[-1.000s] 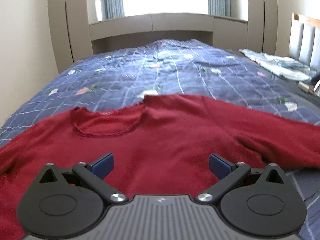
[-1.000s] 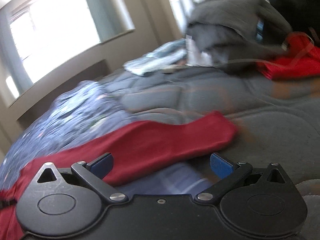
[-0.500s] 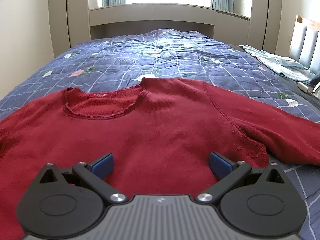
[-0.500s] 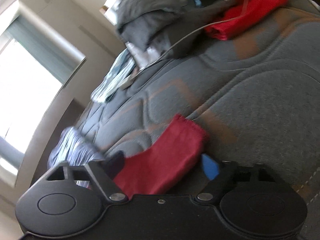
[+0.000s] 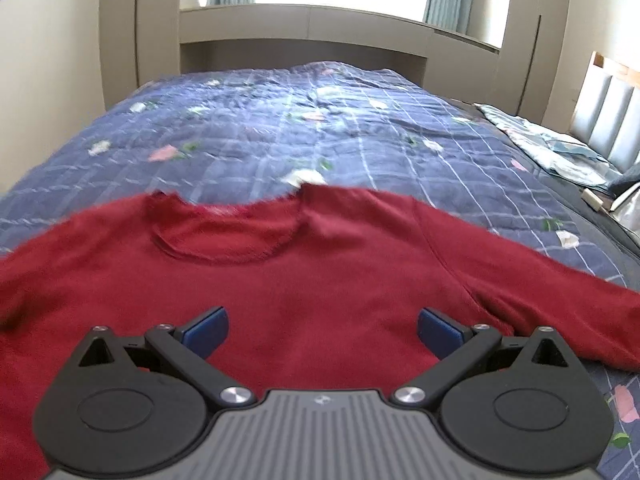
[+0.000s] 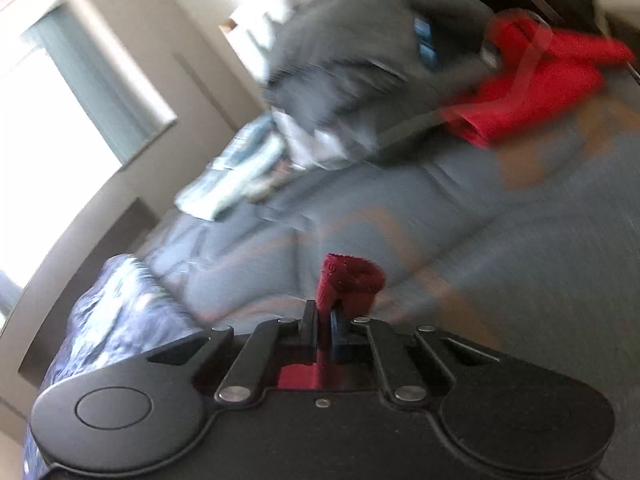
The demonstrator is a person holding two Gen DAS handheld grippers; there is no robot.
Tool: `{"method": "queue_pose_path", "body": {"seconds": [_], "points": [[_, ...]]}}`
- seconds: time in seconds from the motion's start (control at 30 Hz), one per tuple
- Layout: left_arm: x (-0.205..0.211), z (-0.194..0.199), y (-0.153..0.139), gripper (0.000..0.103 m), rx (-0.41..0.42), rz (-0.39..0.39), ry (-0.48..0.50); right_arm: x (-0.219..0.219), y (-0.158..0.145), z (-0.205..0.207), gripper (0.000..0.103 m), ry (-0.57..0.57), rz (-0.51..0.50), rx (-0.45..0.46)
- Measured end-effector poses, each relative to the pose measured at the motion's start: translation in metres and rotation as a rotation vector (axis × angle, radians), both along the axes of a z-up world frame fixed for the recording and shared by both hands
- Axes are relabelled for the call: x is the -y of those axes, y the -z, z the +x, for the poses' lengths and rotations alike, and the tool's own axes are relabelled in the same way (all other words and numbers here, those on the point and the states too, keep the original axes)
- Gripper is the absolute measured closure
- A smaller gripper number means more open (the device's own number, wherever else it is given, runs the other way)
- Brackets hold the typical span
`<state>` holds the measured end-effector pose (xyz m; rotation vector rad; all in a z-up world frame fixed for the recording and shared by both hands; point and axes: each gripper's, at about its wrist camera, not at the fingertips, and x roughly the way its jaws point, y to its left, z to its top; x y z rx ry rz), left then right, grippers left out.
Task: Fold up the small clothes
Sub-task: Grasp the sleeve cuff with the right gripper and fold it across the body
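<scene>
Sweater (image 5: 320, 280): dark red, spread on the quilt (image 5: 320, 128) — neck label blurred, unreadable.
Left gripper (image 5: 322, 328): jaws spread, empty.
Right gripper (image 6: 325, 326): clenched on sleeve cuff (image 6: 348, 280).

Right tool (image 6: 325, 326) closed on sweater cuff (image 6: 349, 280); cuff lifted off bed.

My right gripper (image 6: 324, 322) is clamped tight on the dark red knitted sleeve cuff (image 6: 350, 280), which sticks up past my fingertips. Beyond it lies a grey quilted bedcover (image 6: 500, 232), with a blurred bright red folded garment (image 6: 532, 92) further back.
</scene>
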<state>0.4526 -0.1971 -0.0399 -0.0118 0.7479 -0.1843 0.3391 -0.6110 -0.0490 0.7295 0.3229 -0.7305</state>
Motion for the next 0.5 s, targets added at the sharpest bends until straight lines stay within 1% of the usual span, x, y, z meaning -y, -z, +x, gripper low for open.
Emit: {"method": "queue_pose_path", "body": {"seconds": [0.07,0.17,0.27,0.37,0.5], "points": [[-0.012,-0.002,-0.016,0.000,0.016,-0.007,-0.013,-0.013,-0.020,0.013,0.097,-0.060,-0.054,0.017],[-0.037,-0.006,-0.040,0.000,0.047,-0.045,-0.041,-0.042,-0.052,0.041,0.098,-0.164,-0.139,0.045],[-0.067,-0.011,-0.062,0.000,0.080,-0.085,-0.076,-0.080,-0.081,0.072,0.098,-0.301,-0.197,0.079],[-0.097,-0.017,-0.079,0.000,0.111,-0.099,-0.117,-0.134,-0.103,0.103,0.098,-0.460,-0.284,0.103],[-0.144,-0.026,-0.095,0.000,0.146,-0.102,-0.193,-0.217,-0.118,0.138,0.098,-0.667,-0.408,0.115]]}}
